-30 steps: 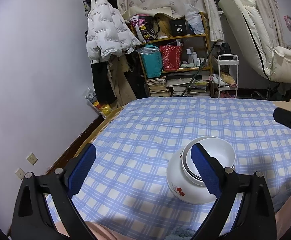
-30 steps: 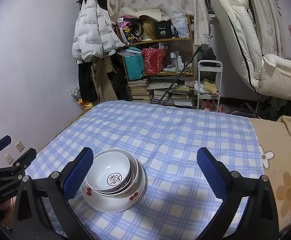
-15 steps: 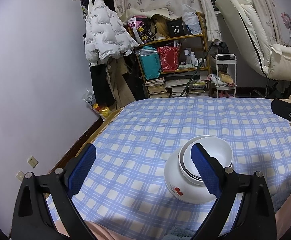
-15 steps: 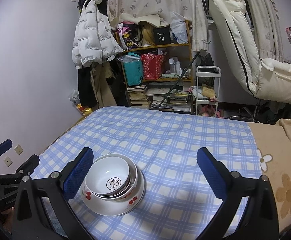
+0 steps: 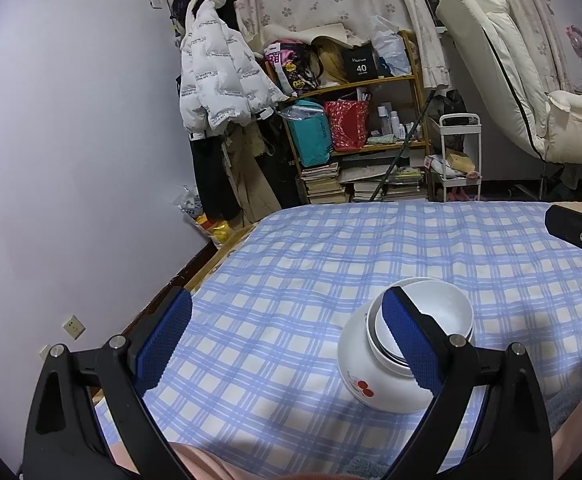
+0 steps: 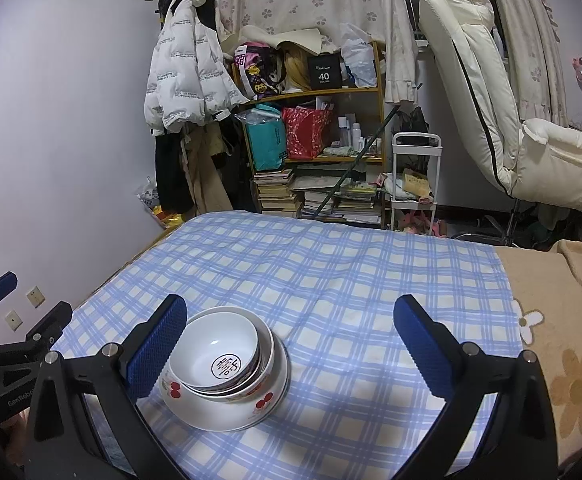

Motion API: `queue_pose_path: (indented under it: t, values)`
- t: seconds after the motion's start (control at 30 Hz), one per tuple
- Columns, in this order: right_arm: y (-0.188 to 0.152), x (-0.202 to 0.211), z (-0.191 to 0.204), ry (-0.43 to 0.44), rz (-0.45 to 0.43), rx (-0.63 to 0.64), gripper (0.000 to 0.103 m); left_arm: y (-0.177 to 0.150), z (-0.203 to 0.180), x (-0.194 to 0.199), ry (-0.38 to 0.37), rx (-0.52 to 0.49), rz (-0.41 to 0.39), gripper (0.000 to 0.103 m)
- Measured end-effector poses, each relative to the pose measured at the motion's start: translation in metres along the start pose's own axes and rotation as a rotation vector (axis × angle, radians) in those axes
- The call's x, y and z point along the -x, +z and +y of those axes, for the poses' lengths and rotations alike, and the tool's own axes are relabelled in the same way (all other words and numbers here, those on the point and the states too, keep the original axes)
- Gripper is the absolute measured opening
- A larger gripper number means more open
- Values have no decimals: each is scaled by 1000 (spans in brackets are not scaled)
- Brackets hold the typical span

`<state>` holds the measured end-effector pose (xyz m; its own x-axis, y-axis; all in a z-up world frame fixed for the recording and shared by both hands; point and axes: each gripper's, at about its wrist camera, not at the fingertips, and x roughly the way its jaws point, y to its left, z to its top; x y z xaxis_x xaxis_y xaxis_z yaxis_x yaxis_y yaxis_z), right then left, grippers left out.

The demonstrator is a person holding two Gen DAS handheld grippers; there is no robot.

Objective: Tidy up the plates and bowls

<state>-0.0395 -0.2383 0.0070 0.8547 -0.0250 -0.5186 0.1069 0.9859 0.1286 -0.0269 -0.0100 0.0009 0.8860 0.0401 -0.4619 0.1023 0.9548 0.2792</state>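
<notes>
Light: dim, cool indoor cast — soft shadow beside my stacked bowls (image 6: 227, 368).
Edges: strong fisheye bending, black corners.
Focus: sharp throughout.

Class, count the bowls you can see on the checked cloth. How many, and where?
3, nested in one stack: the cherry-print bowl outermost, a middle bowl, and the top bowl innermost. Thinner ones may hide between.

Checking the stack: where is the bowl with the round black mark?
Right wrist view, lower left: the marked bowl sits nested on top of the bowl stack on the checked cloth.
</notes>
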Motion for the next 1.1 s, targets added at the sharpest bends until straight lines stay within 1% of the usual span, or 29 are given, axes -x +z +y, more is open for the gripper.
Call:
queue_pose_path:
  t: [0.17,0.43,0.6,1.1]
  values:
    - [0,0,0,0,1,0,103,0,1,1,-13,6,4,95]
    - [1,0,0,1,2,1,103,0,1,1,-7,6,-1,95]
    - [1,0,-1,0,2,1,103,-2,2,5,-2,5,-22,95]
    - [2,1,-5,3,-2,1,103,-4,4,7,-9,18,-21,95]
